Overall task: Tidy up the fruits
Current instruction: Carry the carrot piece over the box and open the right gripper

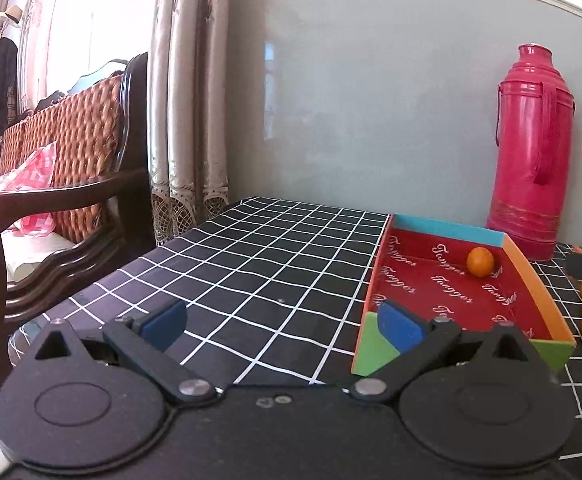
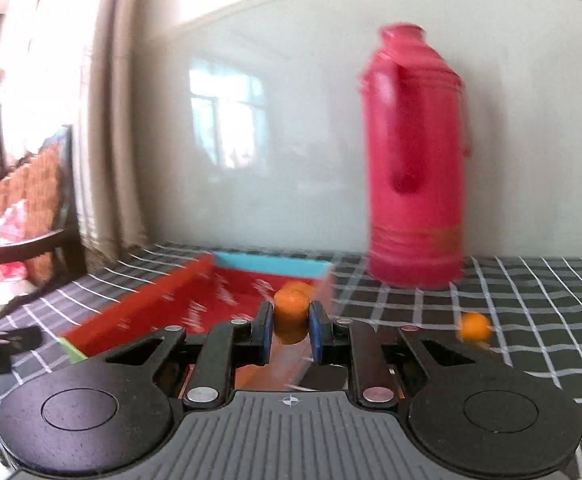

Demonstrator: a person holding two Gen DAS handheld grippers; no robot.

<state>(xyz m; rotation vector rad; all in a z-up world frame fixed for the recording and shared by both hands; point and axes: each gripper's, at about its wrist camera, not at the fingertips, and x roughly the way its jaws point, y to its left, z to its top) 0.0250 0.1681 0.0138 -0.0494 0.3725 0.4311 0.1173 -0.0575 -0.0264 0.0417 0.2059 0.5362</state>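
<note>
Right wrist view: the right gripper pinches a small round orange fruit above the red-lined cardboard tray on a black white-gridded tablecloth, left gripper spread wide, empty.

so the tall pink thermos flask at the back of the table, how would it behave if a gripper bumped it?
The tall pink thermos flask stands high on a narrow base, so a knock near the top would probably tip it. Its glossy shell likely slides in the pads. The side handle looks the safer hold. Weight can't be told.
</note>
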